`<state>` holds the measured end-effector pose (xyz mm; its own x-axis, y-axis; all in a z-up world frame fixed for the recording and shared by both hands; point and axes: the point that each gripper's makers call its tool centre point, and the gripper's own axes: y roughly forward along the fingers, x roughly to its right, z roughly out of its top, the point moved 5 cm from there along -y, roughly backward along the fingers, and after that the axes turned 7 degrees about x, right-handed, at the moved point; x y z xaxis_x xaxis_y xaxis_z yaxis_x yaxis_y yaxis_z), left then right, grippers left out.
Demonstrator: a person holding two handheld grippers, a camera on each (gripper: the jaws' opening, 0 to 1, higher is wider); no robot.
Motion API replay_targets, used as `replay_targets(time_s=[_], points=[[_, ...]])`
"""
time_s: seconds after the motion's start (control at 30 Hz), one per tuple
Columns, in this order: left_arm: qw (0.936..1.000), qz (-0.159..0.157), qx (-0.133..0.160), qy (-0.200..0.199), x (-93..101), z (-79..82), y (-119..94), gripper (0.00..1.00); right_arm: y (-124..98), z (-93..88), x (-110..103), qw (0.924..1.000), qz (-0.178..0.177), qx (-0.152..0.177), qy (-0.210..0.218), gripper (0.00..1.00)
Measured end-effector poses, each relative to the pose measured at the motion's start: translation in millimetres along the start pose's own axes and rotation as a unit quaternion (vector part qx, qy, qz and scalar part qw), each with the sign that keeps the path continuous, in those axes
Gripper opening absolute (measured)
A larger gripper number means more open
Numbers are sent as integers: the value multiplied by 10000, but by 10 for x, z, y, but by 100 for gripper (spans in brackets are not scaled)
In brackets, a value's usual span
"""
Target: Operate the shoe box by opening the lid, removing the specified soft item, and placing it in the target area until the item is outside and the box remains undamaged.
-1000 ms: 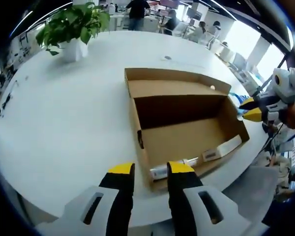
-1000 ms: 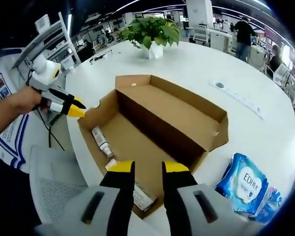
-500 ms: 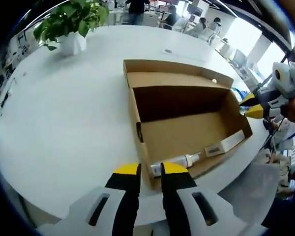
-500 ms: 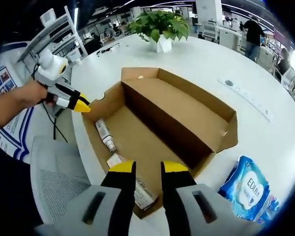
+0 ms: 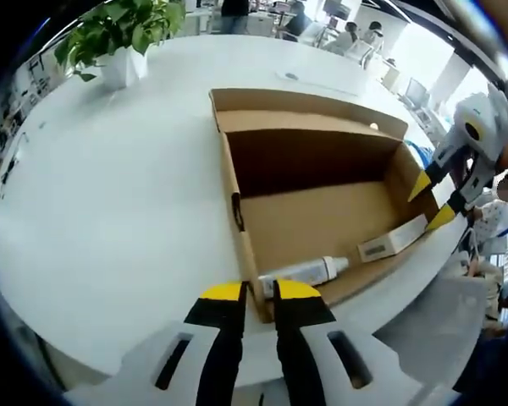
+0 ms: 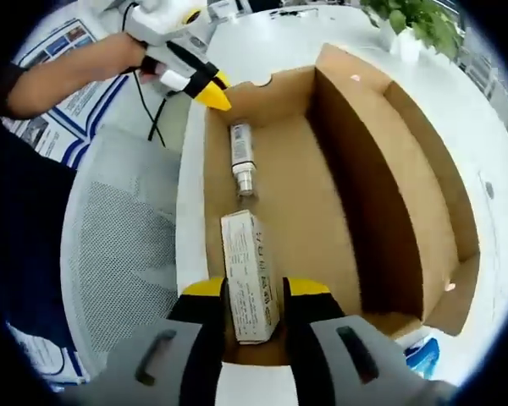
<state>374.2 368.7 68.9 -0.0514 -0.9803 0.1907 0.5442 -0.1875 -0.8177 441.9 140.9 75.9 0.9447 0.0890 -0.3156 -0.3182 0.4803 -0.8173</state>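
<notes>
Since a second ago your right gripper (image 6: 256, 292) has swung from above the far wall down to the box's end, and your left gripper (image 5: 250, 292) has crept up to the other end wall. From the left gripper view, your jaws stand a little apart with the near end wall of the shoe box (image 5: 317, 224) rising between the tips, holding nothing I can confirm; the bottle (image 5: 303, 272) lies just inside that wall, long axis across your jaws. Along the front wall beyond it rests the small carton (image 5: 392, 240). From the right gripper view, your jaws straddle the carton's near end, its length running straight away from you; whether they pinch it I cannot tell. Open floor lies to its right. No soft item is visible inside; a blue pack (image 6: 421, 355) sits outside, by the corner.
</notes>
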Motion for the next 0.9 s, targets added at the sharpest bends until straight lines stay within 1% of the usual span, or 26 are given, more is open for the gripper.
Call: replay_targets(time_s=[0.03,0.07,0.13,0.17,0.23,0.33,0.4,0.47,0.67,0.73,0.9], points=[[10000,2,5,-3,-3,-1,4,11,19,-1,-20,9998,173,-61,-123,25],[10000,7,17,-21,-6,-2,6,11,31,-14,-23,9995,229,-142,-193,26],[10000,32,18,-32,-4,-1,7,10,66,-35,-15,9988,325,-279,-256,23],[10000,63,2,-5,-11,-1,12,9,89,-51,12,9985,310,-348,-300,24],[9999,119,-23,45,-20,0,11,7,107,-64,35,9982,362,-384,-268,24],[9999,150,-65,27,-16,5,24,6,132,-64,44,9982,405,-384,-226,25],[9997,220,-92,-54,-13,7,30,6,159,-87,52,9978,437,-429,-248,25],[9996,275,-118,-4,3,4,29,5,158,-84,41,9977,452,-440,-255,25],[9996,273,-88,-57,-10,0,25,6,148,-68,86,9983,376,-352,-285,27],[9996,276,-90,-53,-7,5,29,6,125,-62,122,9987,289,-311,-279,27],[9996,266,-90,-77,-13,7,33,6,96,-44,176,9993,161,-236,-250,24]])
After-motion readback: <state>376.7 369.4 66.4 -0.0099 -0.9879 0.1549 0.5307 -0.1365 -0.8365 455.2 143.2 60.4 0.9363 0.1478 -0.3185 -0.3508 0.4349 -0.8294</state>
